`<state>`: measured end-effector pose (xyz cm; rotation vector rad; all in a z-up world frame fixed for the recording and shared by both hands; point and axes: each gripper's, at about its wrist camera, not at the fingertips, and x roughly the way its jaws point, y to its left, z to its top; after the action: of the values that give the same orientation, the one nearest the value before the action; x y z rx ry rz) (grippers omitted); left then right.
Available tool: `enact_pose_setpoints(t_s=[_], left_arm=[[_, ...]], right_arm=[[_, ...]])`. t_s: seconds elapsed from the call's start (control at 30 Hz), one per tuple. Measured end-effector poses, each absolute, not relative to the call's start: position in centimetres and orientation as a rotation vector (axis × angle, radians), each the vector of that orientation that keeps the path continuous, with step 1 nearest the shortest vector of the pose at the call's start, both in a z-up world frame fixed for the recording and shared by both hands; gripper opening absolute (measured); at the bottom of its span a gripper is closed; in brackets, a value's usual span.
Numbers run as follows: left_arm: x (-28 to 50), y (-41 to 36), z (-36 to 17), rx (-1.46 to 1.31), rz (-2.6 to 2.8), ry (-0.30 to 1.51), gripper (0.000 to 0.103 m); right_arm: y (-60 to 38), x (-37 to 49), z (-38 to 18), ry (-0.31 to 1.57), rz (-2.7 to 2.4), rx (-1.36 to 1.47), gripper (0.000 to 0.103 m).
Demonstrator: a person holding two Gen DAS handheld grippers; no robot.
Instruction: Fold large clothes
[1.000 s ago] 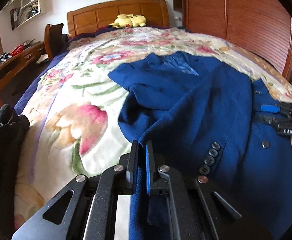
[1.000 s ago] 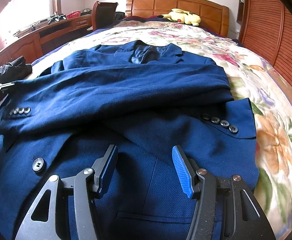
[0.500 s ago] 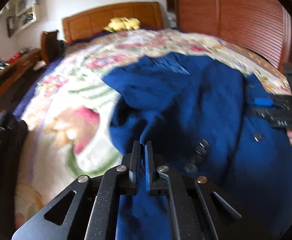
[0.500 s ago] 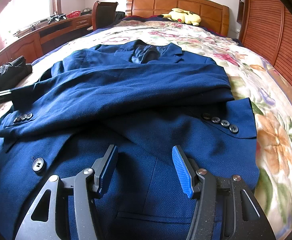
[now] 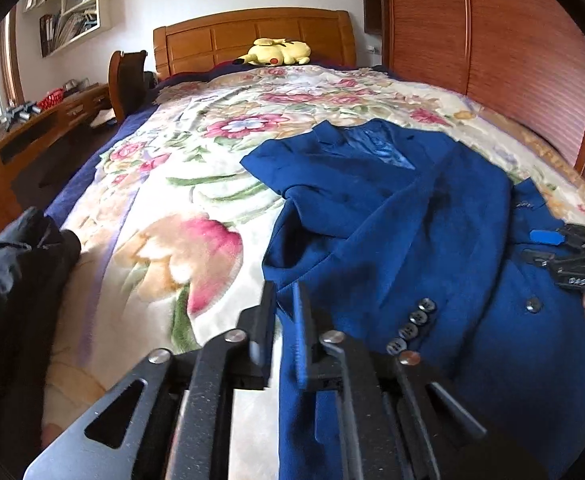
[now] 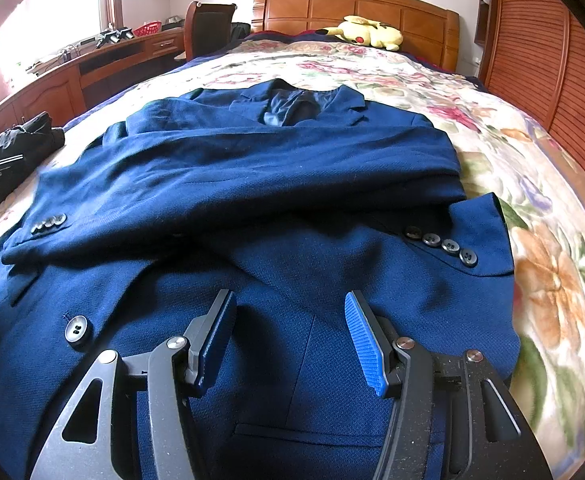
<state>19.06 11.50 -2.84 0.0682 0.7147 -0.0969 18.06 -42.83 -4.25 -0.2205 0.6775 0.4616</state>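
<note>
Sleeves [image 6: 252,168] already crossed over the blue jacket [image 6: 292,280]; bottom half unfolded. Left gripper [image 5: 284,320] pinches its hem at 6 o'clock, right gripper [image 6: 288,340] spread wide, empty.

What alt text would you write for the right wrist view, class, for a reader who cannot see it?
A blue suit jacket lies face up on a floral bedspread, both sleeves folded across its chest. The open right gripper hovers over the jacket's lower front. A yellow plush toy rests by the wooden headboard.
</note>
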Motion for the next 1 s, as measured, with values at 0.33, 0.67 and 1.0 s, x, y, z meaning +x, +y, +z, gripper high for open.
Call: enact_pose_setpoints(t_s=[0.33,0.67,1.0], left_arm=[[14.6,10.9,-2.5,0.046,-0.148,0.725,0.081],[10.9,10.6,-3.3,0.049,-0.132,0.742,0.081],[8.9,11.0,-4.9,0.056,-0.113,0.769,0.081]], right_arm=[[-42.9,18.0,-4.3,0.685,0.453,-0.220,0.058],[-46.8,14.5,-2.3,0.650,0.453,-0.107,0.072],[-51.3,8.3,-2.3,0.657,0.369,-0.179,0.075]])
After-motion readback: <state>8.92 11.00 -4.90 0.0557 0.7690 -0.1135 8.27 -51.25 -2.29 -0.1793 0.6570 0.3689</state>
